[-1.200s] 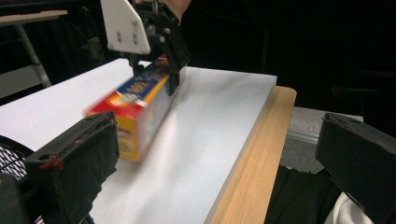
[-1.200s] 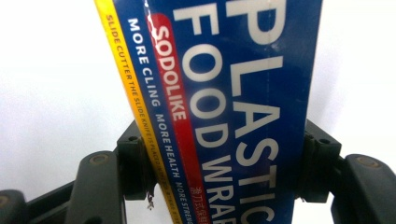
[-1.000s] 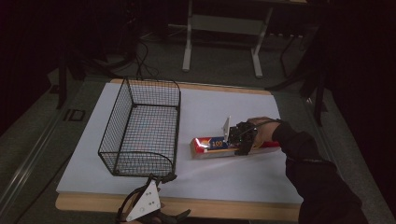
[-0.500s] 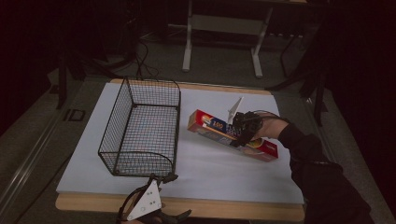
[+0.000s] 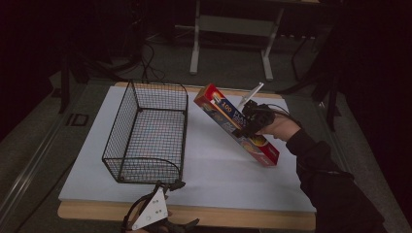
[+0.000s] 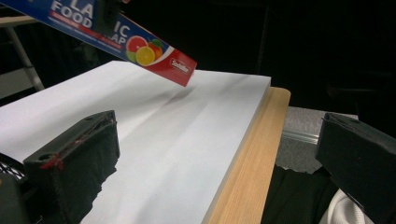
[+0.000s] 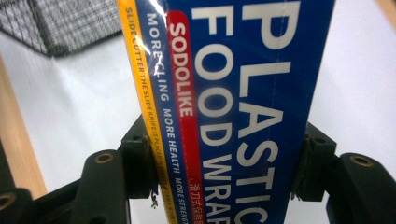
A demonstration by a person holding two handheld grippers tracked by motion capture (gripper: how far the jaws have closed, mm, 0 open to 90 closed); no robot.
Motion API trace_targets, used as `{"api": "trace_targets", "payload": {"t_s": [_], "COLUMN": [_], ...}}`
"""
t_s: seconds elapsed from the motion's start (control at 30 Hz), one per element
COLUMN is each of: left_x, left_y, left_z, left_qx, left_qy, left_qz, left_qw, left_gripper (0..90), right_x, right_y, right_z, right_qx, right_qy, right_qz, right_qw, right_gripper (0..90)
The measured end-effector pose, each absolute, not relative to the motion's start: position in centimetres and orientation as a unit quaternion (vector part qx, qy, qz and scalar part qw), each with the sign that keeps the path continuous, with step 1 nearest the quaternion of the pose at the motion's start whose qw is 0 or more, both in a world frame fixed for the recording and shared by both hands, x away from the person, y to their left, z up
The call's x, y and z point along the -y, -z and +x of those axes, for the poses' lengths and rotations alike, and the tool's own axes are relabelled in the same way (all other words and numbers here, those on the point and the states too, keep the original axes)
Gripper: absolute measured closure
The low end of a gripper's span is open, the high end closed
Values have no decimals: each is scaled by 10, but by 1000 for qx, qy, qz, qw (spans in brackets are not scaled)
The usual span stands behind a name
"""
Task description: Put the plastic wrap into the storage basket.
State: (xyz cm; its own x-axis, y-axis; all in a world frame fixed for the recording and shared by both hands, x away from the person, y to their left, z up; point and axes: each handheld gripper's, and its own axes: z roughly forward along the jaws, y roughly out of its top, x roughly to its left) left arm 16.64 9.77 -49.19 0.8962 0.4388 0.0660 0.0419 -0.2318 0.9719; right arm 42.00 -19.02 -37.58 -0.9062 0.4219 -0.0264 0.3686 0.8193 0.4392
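A long blue and red plastic food wrap box (image 5: pixel 221 108) hangs tilted above the white table top, its left end the higher one. My right gripper (image 5: pixel 248 124) is shut on its middle, and the jaws have just been closing tighter on it. In the right gripper view the box (image 7: pixel 243 107) fills the gap between the jaws of the right gripper (image 7: pixel 224 158), and both pads press its sides. The box's red end (image 6: pixel 140 44) shows at the top of the left gripper view. My left gripper (image 5: pixel 167 187) rests at the table's front edge, open, with nothing between the jaws of the left gripper (image 6: pixel 219 154).
A black wire basket (image 5: pixel 180 131) stands on the left part of the white sheet (image 5: pixel 218 170), to the left of the box; its mesh (image 7: pixel 60 23) is at the upper left of the right gripper view. The wooden table edge (image 6: pixel 252 158) runs by the left gripper. Metal table legs stand beyond the far edge.
The right gripper has lifted the box off the table and tipped it, left end up. The left gripper has stayed put.
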Motion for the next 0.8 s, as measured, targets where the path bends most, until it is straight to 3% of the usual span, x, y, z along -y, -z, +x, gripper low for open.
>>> {"api": "trace_targets", "payload": {"t_s": [0.8], "left_x": [-93], "left_y": [491], "left_z": [168], "left_qx": [-144], "left_qy": [-159], "left_qz": [769], "left_qw": [602], "left_gripper": [2], "right_x": [126], "right_y": [305], "right_z": [406], "right_qx": [-898], "right_qy": [-348], "right_qz": [241], "right_qw": [118], "right_gripper": [386]}}
